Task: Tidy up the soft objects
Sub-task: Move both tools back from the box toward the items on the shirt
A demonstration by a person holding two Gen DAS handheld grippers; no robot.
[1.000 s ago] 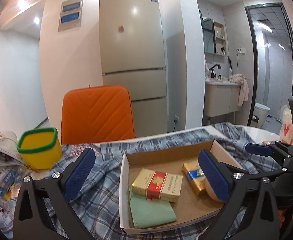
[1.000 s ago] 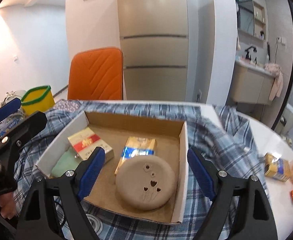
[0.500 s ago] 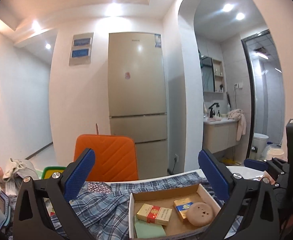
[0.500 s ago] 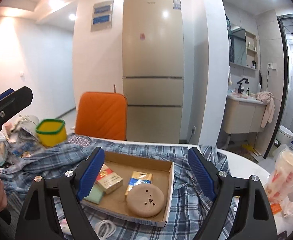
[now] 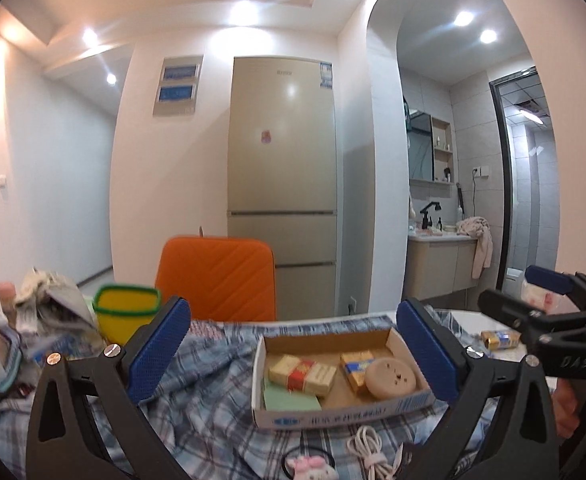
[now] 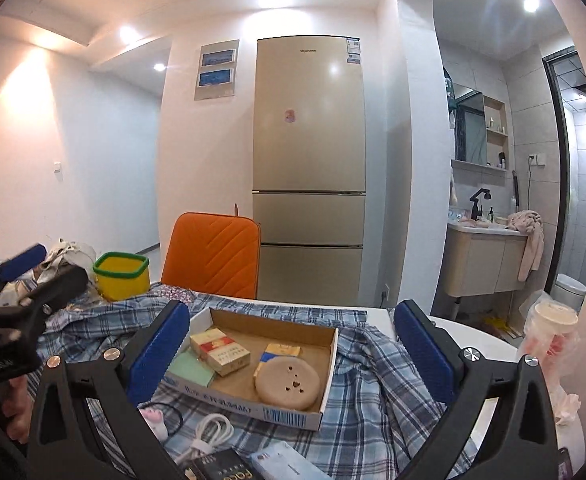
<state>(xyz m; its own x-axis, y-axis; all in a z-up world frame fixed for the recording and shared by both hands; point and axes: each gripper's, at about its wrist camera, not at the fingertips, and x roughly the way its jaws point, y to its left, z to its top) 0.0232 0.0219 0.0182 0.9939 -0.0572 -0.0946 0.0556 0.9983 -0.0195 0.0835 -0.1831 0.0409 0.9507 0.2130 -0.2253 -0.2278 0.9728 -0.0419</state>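
— What were my two grippers doing at that point?

— I had the left gripper (image 5: 293, 344) spread wide with nothing between its blue pads (image 5: 157, 346). The right gripper (image 6: 289, 350) had just been opening its jaws and was released too, empty, hanging above the cardboard box (image 6: 293, 330).

— And the soft things?

— The round tan pad with heart-shaped holes (image 6: 287, 383) lay in the box's near right corner, touching the blue-and-gold pack (image 6: 279, 354). The red-and-gold carton (image 6: 219, 351) rested partly on the green folded cloth (image 6: 191, 368) in the near left corner.

— What carried the box?

— A blue plaid shirt (image 6: 377, 384) spread over the white table (image 6: 477, 334). Off the box's near edge I saw a white coiled cable (image 6: 213, 432) and a pink plush hair tie (image 5: 307, 466).

— Farther out?

— A yellow tub with a green rim (image 6: 121, 275) stood by the table's far left edge, an orange chair (image 6: 215, 254) behind the far edge, and a beige fridge (image 6: 309, 168) against the wall.
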